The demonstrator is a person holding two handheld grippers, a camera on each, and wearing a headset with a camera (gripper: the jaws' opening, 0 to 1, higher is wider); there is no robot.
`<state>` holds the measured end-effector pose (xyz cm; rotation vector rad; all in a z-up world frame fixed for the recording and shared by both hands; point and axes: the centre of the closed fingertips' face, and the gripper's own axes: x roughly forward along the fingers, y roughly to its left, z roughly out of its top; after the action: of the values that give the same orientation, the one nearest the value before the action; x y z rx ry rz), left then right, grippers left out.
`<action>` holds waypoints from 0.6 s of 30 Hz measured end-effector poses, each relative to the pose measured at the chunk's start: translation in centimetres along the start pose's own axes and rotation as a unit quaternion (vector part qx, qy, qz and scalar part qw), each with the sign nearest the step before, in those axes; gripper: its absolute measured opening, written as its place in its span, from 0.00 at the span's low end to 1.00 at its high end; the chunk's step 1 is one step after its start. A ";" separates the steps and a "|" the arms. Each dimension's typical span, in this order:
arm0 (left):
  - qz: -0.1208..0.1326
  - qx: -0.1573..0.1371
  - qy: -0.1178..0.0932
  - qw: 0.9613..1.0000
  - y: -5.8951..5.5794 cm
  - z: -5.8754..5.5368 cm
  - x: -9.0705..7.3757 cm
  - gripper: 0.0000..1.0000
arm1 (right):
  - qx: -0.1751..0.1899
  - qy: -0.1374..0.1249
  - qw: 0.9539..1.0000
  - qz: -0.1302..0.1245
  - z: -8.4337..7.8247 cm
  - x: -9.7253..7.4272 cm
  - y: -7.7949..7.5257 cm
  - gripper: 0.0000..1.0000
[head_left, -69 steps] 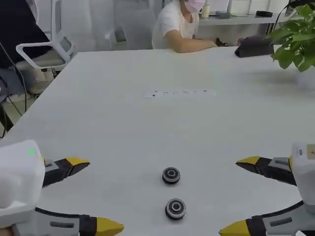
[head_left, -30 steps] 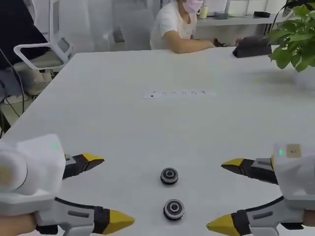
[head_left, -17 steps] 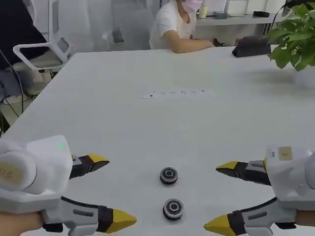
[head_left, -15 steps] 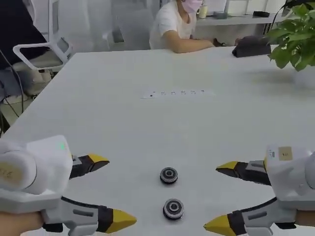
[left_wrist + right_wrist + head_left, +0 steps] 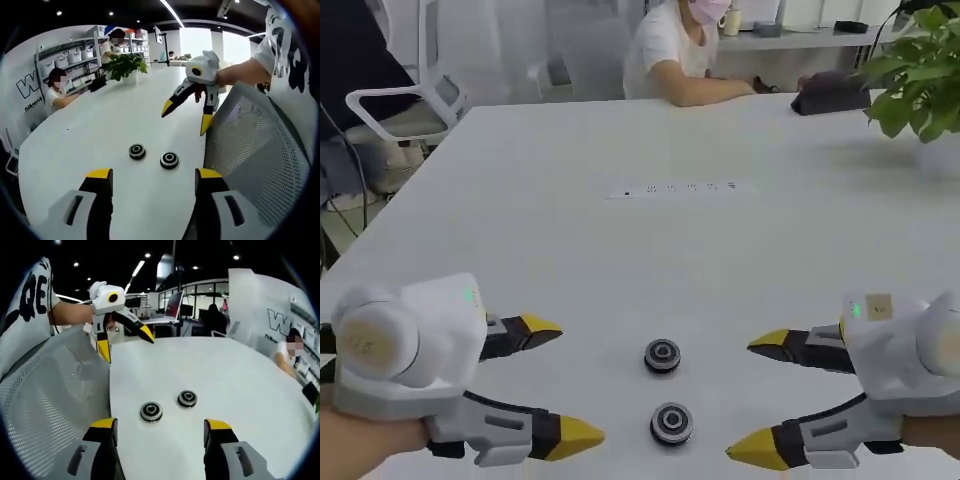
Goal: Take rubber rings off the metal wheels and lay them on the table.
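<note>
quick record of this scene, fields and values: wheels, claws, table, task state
surface: white table
far wheel: lying flat, dark ring around it
near wheel: lying flat, closer to the person, apart from the far wheel, dark ring around it
left claw: open, left of the wheels, holding nothing
right claw: open, right of the wheels, holding nothing
task state: no ring taken off yet

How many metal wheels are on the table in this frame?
2. The far wheel and the near wheel, closer to the person, lie apart on the table between the open left tongs and right tongs. Nothing seems to hide more.
</note>
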<state>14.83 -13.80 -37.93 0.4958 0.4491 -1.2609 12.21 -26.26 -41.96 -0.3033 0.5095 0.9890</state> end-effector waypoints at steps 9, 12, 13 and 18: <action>-0.011 0.012 0.007 1.000 0.0 -0.3 0.7 0.57 | -0.009 0.007 1.000 0.019 0.1 1.2 0.1 0.66; -0.016 0.015 0.012 1.000 0.0 -0.5 1.1 0.56 | -0.015 0.009 0.999 0.027 0.1 1.5 0.4 0.64; -0.018 0.019 0.015 1.000 -0.1 -0.7 1.3 0.55 | -0.016 0.010 0.999 0.028 0.1 1.7 0.4 0.63; -0.027 0.025 0.021 0.999 -0.3 -0.9 1.7 0.51 | -0.022 0.015 0.999 0.040 -0.1 2.2 0.6 0.59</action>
<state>14.97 -14.68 -39.71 0.5561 0.4701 -1.3191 12.62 -24.40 -43.21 -0.3396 0.5314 1.0764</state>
